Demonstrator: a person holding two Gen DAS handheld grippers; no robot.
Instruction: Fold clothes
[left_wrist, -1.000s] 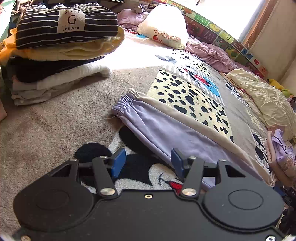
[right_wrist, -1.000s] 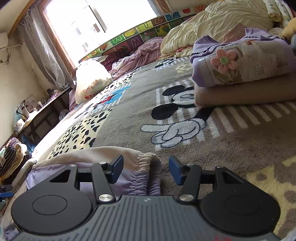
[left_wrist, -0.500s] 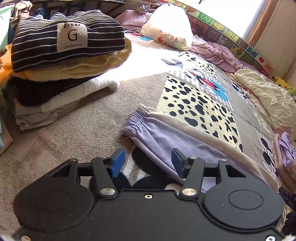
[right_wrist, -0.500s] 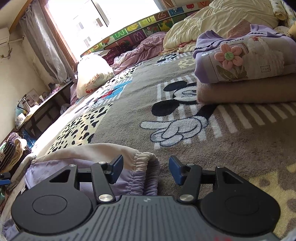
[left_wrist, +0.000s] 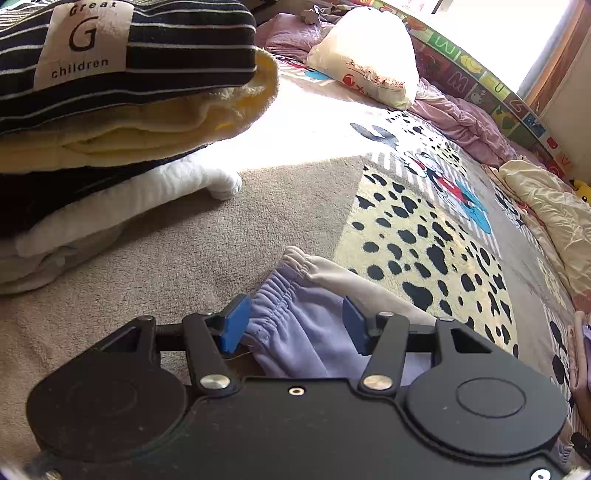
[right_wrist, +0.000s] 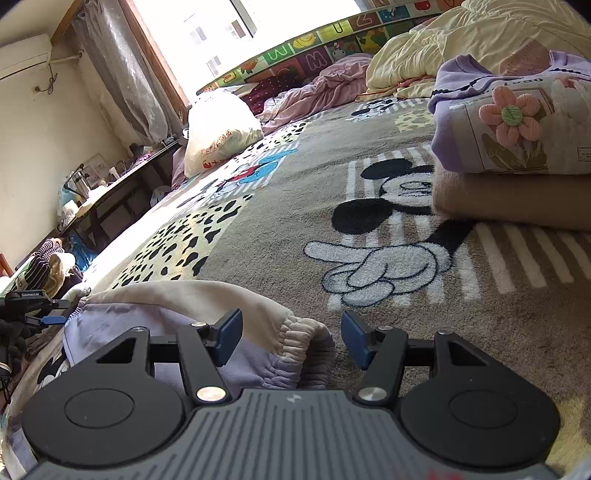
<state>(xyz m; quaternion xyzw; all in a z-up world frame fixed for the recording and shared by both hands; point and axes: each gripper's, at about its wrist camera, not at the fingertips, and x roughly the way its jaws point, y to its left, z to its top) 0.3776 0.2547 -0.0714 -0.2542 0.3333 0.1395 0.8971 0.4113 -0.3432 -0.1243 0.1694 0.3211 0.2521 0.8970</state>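
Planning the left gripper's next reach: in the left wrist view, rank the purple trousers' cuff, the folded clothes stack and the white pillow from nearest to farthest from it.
1. Purple trousers' cuff: between the open fingers of the left gripper.
2. Folded clothes stack: ahead and to the left on the blanket.
3. White pillow: farthest, up ahead towards the window side.

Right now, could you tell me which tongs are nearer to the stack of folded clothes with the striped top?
Left. The left tongs sit at the purple trousers' cuff beside the stack; the right tongs hold the other end, the stack far off.
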